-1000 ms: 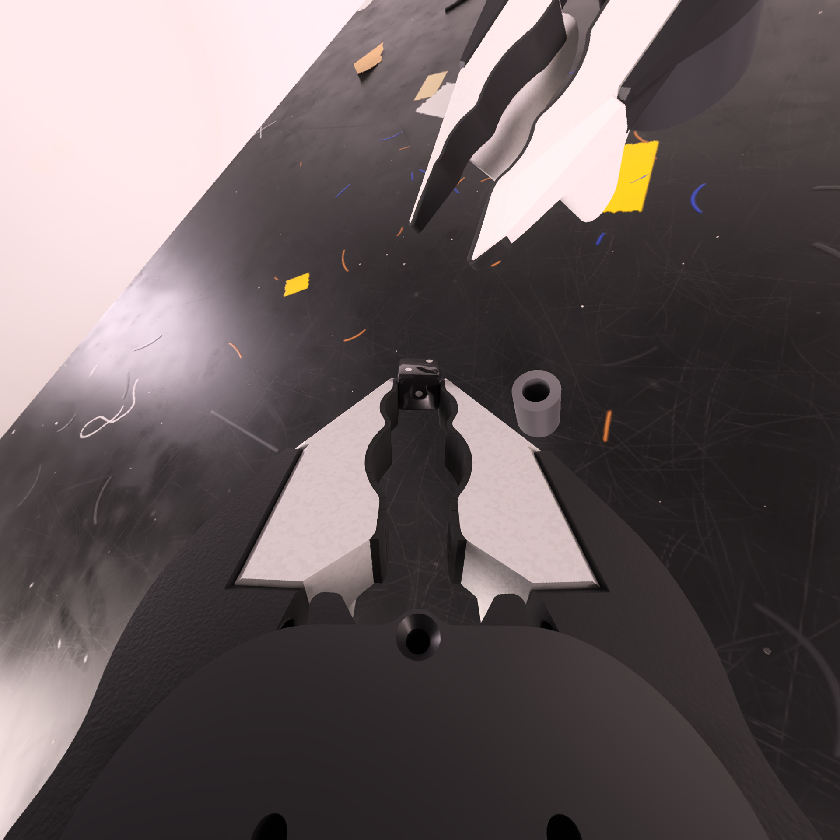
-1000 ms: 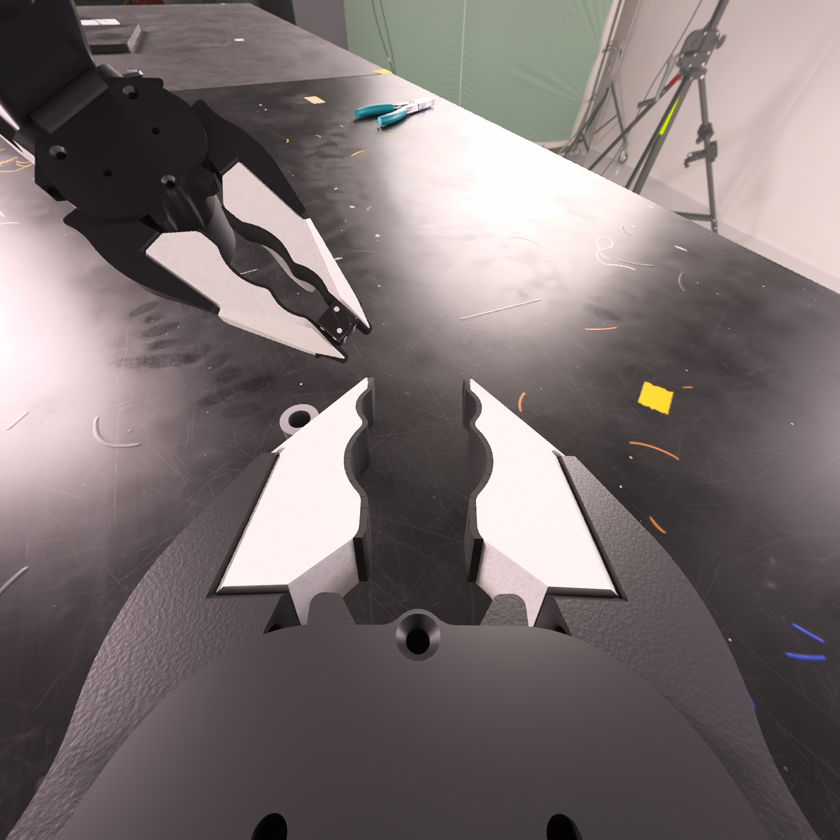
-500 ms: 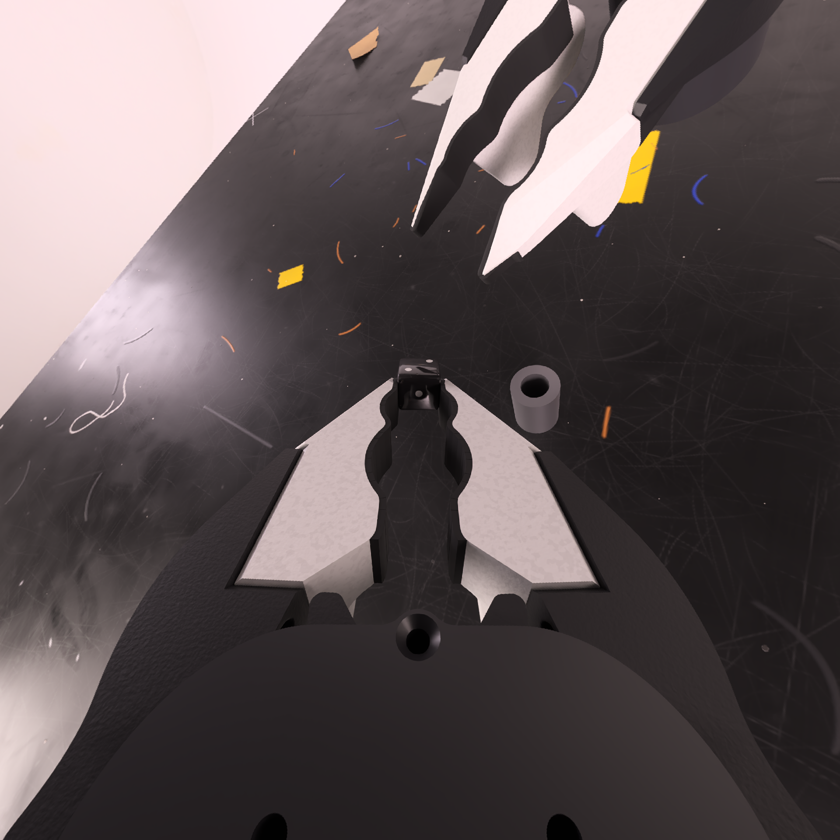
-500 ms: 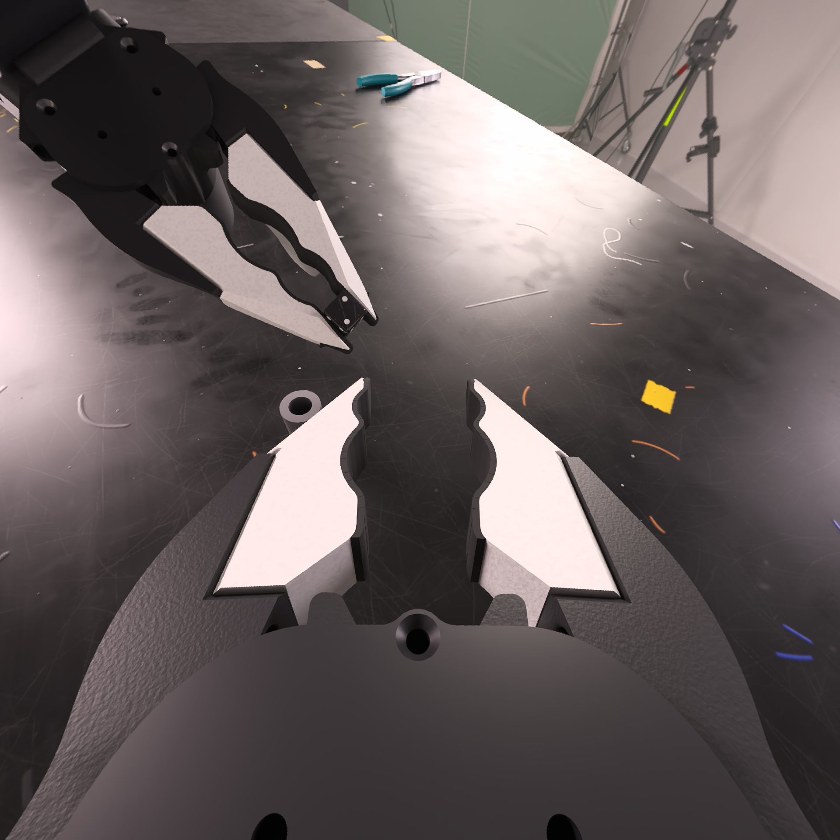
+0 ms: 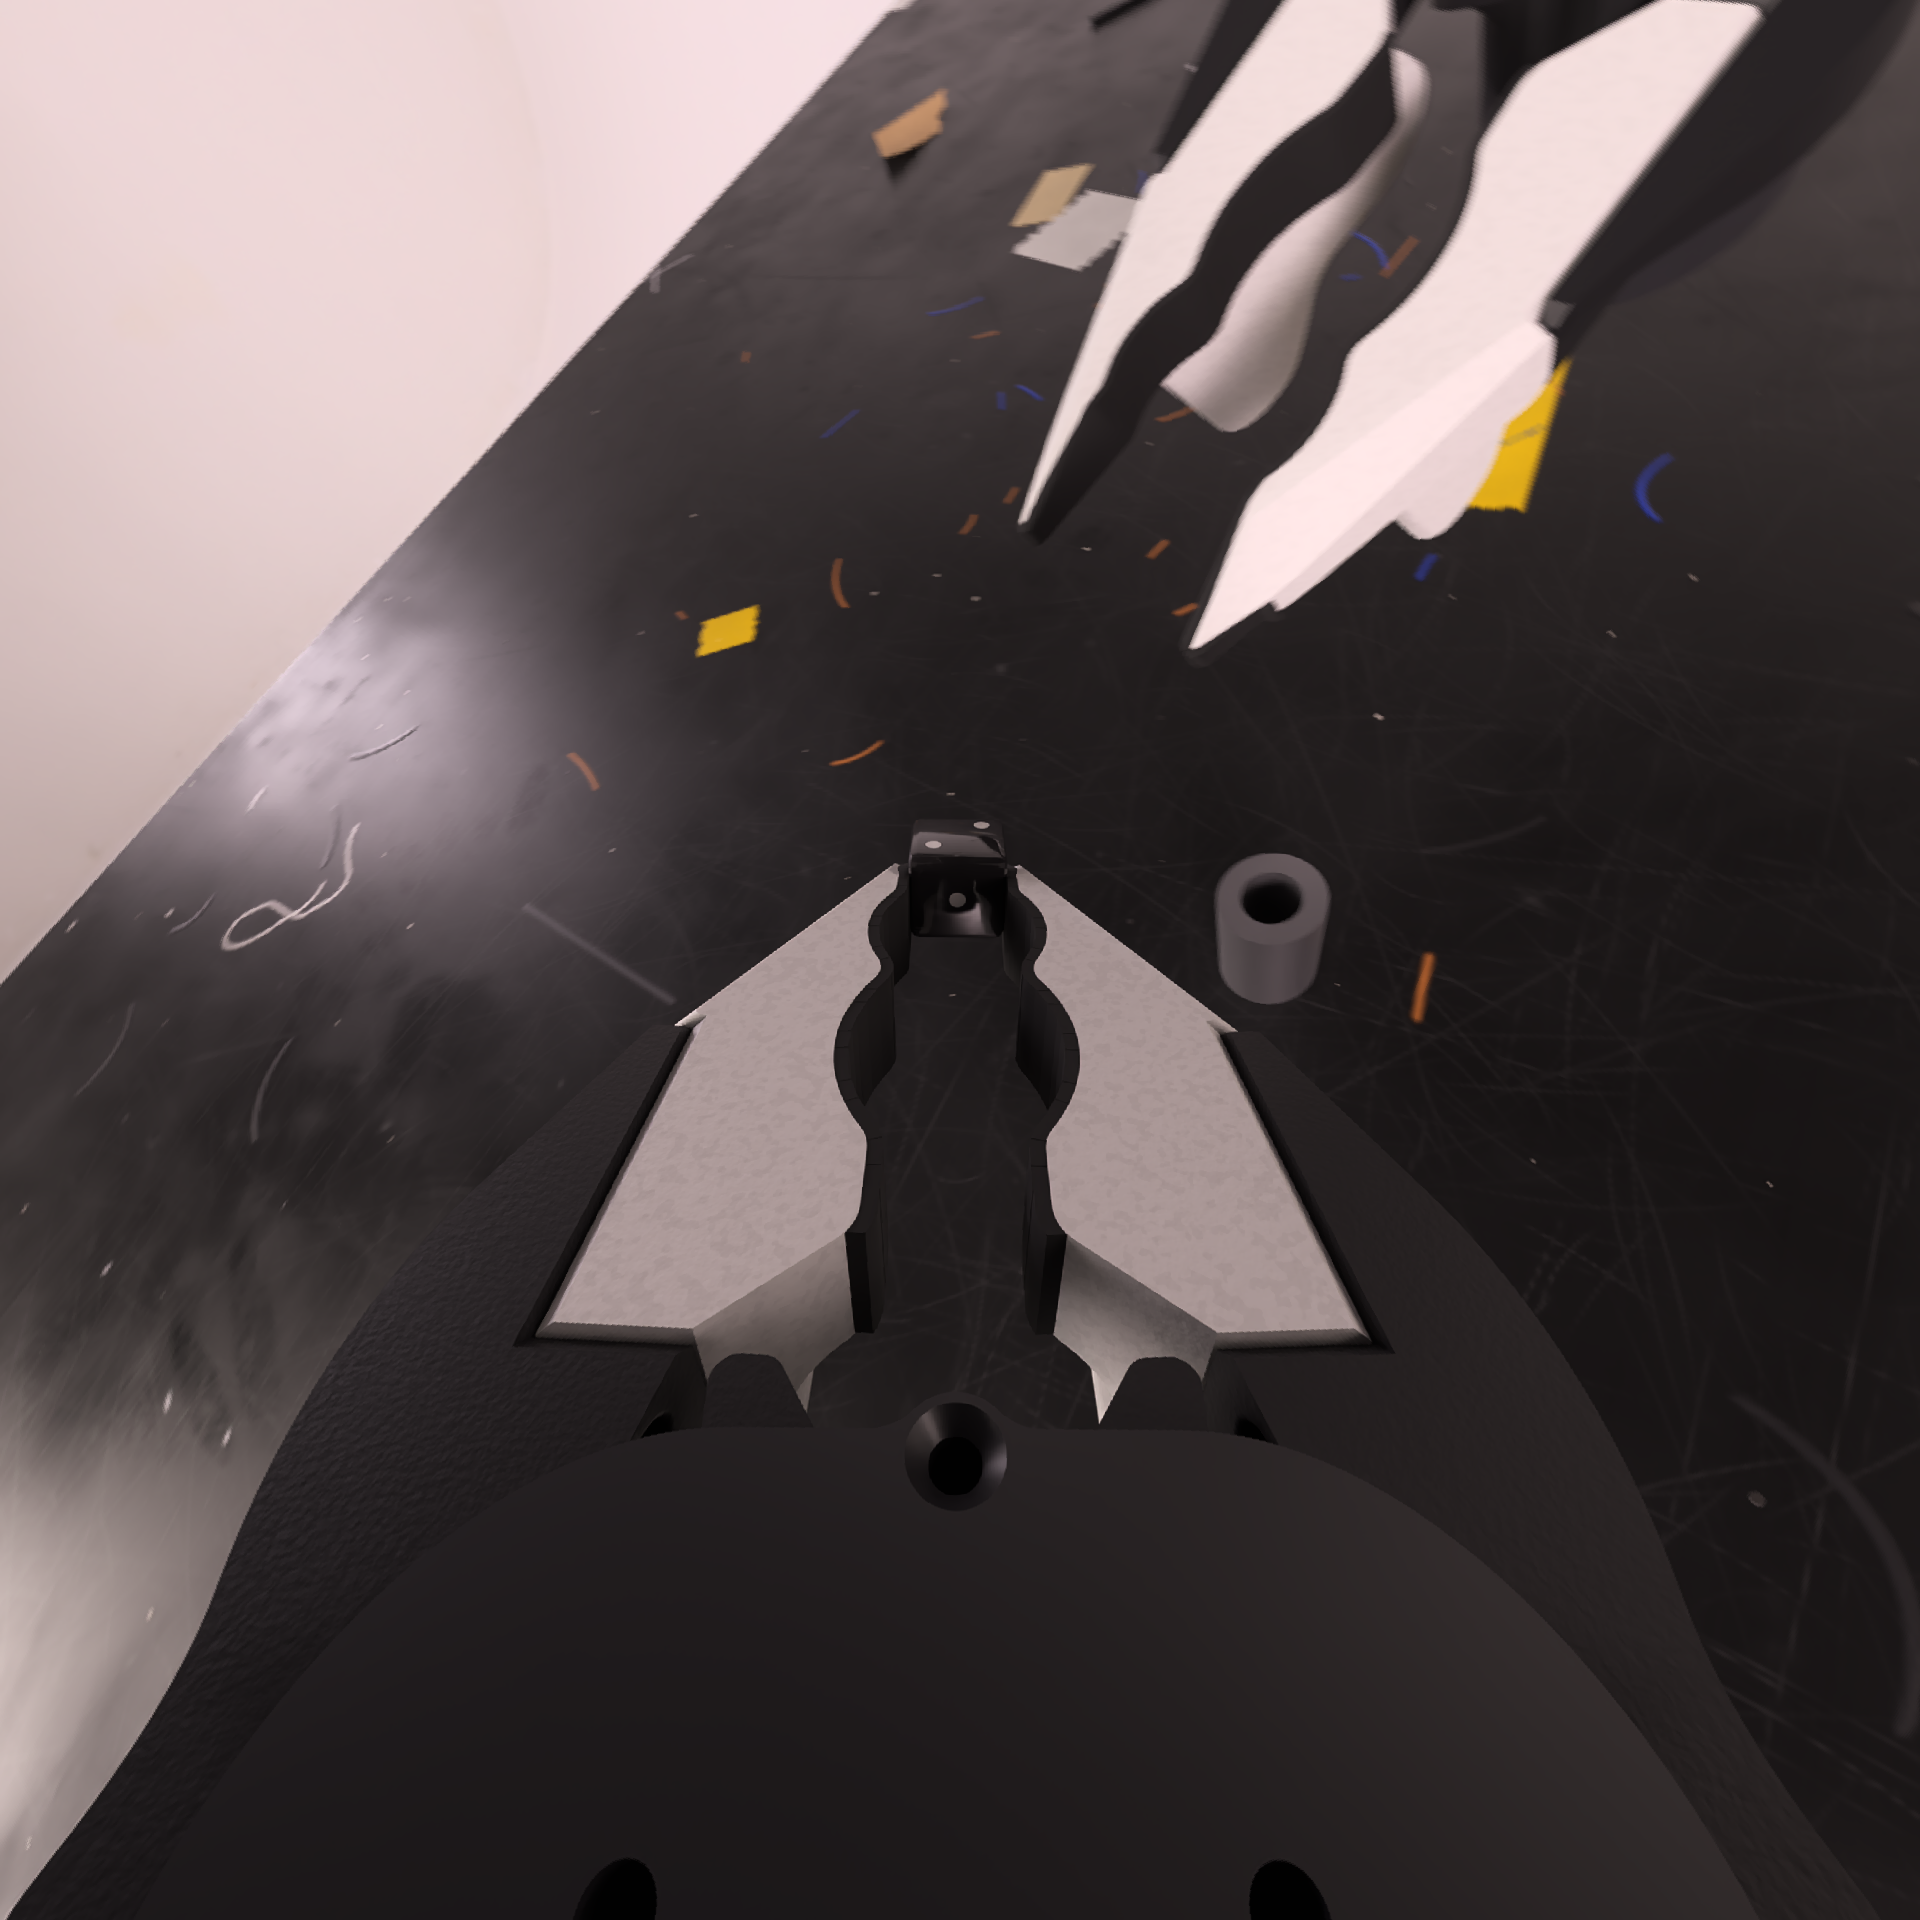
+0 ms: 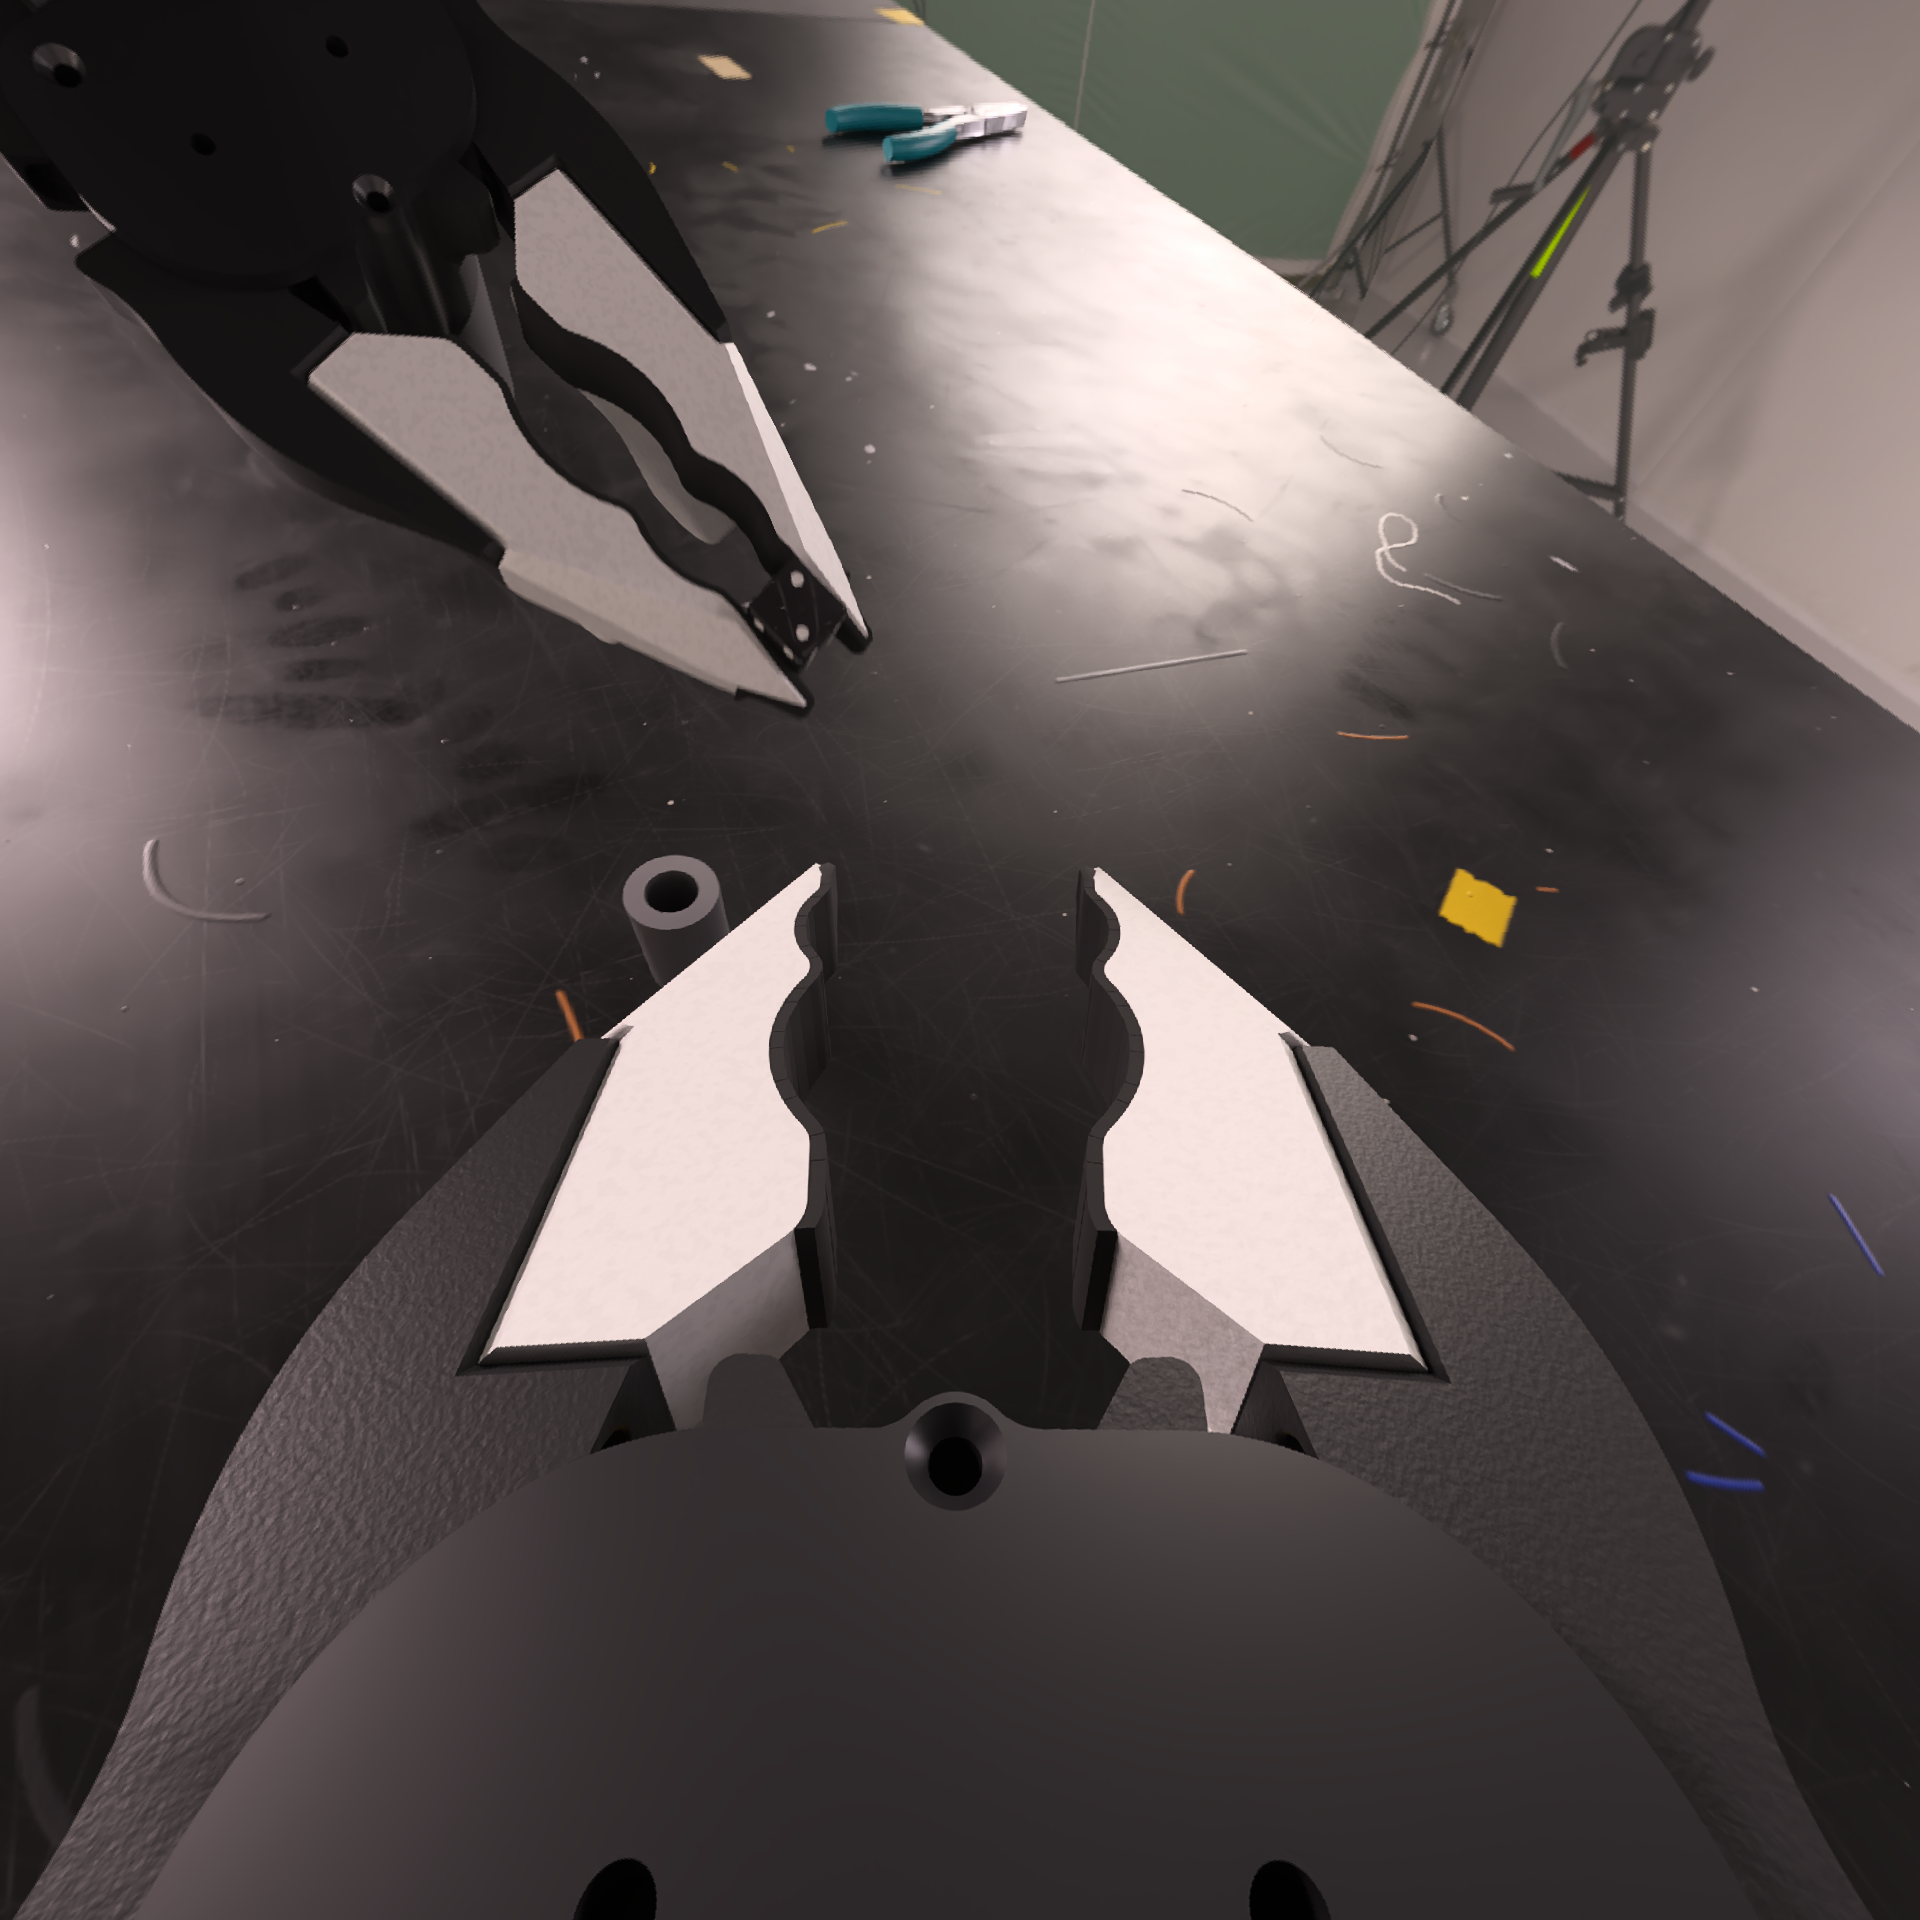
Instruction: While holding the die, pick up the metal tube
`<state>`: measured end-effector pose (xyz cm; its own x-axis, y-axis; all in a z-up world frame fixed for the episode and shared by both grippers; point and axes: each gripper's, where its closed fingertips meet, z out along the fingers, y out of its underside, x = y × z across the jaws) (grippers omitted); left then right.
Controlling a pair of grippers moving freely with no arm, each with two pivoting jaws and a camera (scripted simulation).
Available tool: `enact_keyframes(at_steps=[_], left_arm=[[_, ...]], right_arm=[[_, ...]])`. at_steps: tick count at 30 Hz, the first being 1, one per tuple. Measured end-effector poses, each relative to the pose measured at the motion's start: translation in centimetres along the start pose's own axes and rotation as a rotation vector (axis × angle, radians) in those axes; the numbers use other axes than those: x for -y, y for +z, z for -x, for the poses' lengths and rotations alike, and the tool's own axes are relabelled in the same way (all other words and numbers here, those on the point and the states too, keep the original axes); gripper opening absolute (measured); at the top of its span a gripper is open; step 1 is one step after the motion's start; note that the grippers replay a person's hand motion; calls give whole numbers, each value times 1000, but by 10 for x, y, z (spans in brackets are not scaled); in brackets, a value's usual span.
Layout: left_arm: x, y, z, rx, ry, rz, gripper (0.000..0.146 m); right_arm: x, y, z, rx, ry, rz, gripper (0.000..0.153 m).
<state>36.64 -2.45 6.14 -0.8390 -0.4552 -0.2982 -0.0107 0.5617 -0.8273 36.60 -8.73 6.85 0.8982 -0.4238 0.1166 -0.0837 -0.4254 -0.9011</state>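
My left gripper [image 5: 957,878] is shut on a small black die [image 5: 957,883] with white pips, held at its fingertips above the dark table. In the right wrist view the same gripper [image 6: 821,655] holds the die [image 6: 792,615] at upper left. A short grey metal tube [image 5: 1272,925] stands upright on the table, just right of my left fingertips. In the right wrist view the tube [image 6: 673,906] stands just left of my left finger, partly hidden by it. My right gripper [image 6: 954,883] is open and empty; in the left wrist view it [image 5: 1117,582] hangs at upper right.
The black scratched table [image 6: 1039,436] is strewn with wire scraps and yellow tape bits [image 6: 1475,906]. Teal-handled pliers [image 6: 920,125] lie at the far end. A tripod [image 6: 1600,208] stands off the table's right edge. The table's left edge [image 5: 416,582] borders a pale wall.
My right gripper has moved forward and left toward the tube; the tube now stands higher beside its left finger. The left gripper still holds the die and has barely shifted.
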Motion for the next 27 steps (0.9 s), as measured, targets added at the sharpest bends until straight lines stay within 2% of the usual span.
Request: enact_keyframes(at_steps=[5,9,13,17,22,27], left_arm=[[9,-23,37,47,-148,-94,16],[17,-57,79,64,-308,-219,16],[13,-97,123,138,-413,-302,16],[-15,-121,156,220,-470,-233,16],[-59,-125,174,283,-523,-53,16],[-75,-127,188,366,-551,-43,16]], right_arm=[[3,-9,-15,-45,20,-31,48],[-2,-7,-17,-51,28,-21,47],[-6,-2,-11,-39,9,5,46],[-9,4,-2,-22,-38,33,45],[-8,11,13,14,-79,50,44],[-4,21,32,53,-147,55,43]])
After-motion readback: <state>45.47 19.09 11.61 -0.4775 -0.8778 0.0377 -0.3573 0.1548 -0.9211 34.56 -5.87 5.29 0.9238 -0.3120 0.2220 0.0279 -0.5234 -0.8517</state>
